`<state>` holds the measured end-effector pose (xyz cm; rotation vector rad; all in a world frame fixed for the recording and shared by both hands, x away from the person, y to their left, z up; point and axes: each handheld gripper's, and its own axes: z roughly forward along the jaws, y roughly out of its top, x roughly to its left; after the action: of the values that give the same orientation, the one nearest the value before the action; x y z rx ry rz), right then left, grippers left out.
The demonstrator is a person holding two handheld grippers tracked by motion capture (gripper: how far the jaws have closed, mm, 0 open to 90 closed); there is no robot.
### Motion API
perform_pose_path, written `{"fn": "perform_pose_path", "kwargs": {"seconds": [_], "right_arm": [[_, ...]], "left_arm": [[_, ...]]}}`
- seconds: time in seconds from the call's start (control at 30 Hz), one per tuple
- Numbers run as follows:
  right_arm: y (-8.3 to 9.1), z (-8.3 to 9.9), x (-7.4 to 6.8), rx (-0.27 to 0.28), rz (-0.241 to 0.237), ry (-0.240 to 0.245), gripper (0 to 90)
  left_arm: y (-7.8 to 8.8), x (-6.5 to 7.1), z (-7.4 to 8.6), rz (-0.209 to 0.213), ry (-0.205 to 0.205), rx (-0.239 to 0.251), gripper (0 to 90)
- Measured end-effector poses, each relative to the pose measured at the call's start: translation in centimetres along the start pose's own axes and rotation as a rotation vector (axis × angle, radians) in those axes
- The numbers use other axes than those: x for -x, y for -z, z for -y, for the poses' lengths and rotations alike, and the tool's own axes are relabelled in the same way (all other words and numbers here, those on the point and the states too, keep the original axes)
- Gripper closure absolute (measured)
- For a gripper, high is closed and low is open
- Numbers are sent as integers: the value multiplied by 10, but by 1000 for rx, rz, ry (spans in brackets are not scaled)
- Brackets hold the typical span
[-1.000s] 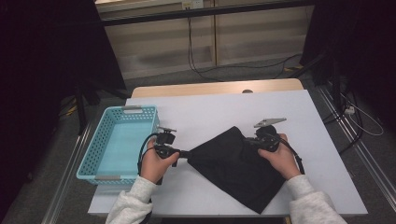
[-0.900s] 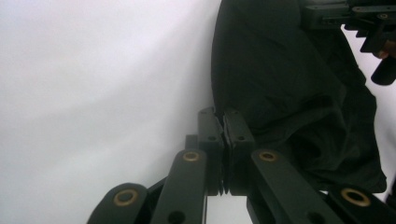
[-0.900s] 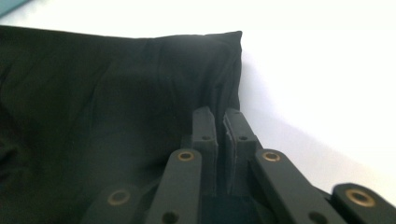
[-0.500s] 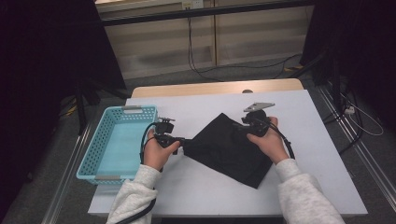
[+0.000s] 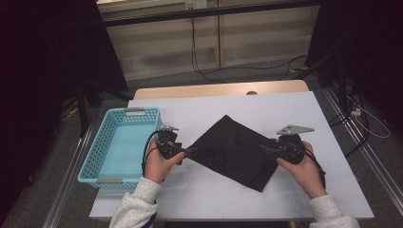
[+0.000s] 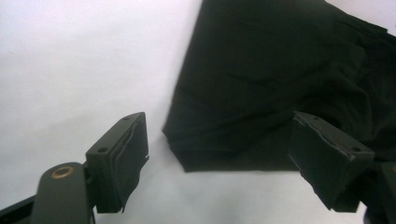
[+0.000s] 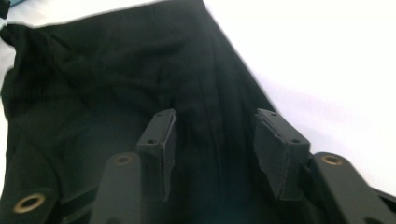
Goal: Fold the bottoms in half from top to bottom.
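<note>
Both tools have just let go: left tool (image 5: 189,153) spread at the black cloth's (image 5: 235,149) corner, right tool (image 5: 267,147) part-spread over its right edge, cloth flat mid-frame on the bench (image 5: 294,109); next comes a fresh pinch, likely to fold.

The cloth (image 5: 235,151) in front of you is plain black with no print, its folds showing only as darker creases. It lies on a counter (image 5: 304,114) that is flat white, with a strip of pale wood along the far edge. To your left sits a basket (image 5: 90,159) of light turquoise, its walls patterned with small holes and its handles grey. Each hand-held gripper, left (image 5: 190,152) and right (image 5: 264,147), is black, with brass-coloured rivets. Your sleeves (image 5: 135,209) are pale grey.
</note>
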<state>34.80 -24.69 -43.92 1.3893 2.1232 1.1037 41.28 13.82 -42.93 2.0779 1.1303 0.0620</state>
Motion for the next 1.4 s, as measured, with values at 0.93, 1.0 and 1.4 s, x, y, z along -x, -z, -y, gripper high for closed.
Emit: {"fn": "perform_pose_path", "kwargs": {"seconds": [0.93,1.0,1.4], "right_arm": [[-1,5,9,-11,-21,-57,838],[3,4,11,-2,-33,-68,839],[15,10,32,-42,-45,-109,839]], "left_arm": [[4,5,3,-16,-26,3,182],[5,5,3,-18,-24,7,182],[6,3,2,-31,-12,32,182]]}}
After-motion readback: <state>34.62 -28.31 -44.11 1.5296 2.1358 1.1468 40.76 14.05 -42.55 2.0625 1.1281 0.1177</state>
